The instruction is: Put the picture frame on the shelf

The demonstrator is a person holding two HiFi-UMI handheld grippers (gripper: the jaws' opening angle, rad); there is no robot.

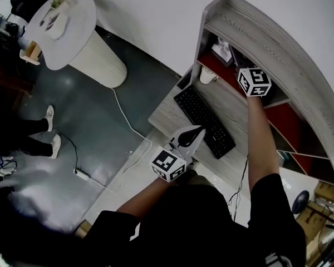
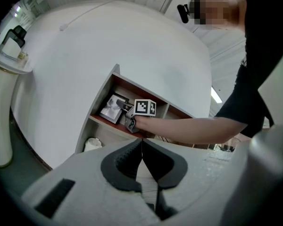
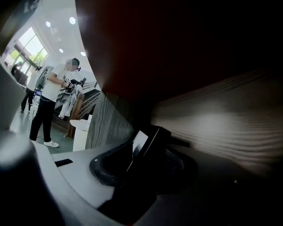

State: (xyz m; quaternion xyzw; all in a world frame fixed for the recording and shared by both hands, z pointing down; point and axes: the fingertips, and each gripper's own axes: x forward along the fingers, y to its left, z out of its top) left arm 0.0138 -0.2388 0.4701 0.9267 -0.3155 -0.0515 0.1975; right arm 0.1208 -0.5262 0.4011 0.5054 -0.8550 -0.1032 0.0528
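The picture frame (image 2: 113, 108), dark-rimmed with a grey photo, stands tilted in an upper compartment of the grey wooden shelf (image 2: 114, 74) with red back panels. My right gripper (image 2: 128, 114) reaches into that compartment at the frame's right edge. In the right gripper view the frame (image 3: 144, 142) lies edge-on between the jaws of the right gripper (image 3: 144, 159), which are shut on it. In the head view the right gripper's marker cube (image 1: 254, 81) shows at the shelf (image 1: 256, 32), its jaws hidden inside. My left gripper (image 1: 193, 135) hangs shut and empty over the desk edge, also the left gripper (image 2: 141, 147).
A black keyboard (image 1: 203, 121) lies on the desk (image 1: 167, 113) under the shelf, with a white object (image 1: 207, 75) behind it. A round white pedestal table (image 1: 72, 26) stands at the left. A white cable (image 1: 128, 127) runs over the floor. A person (image 3: 49, 102) stands farther off.
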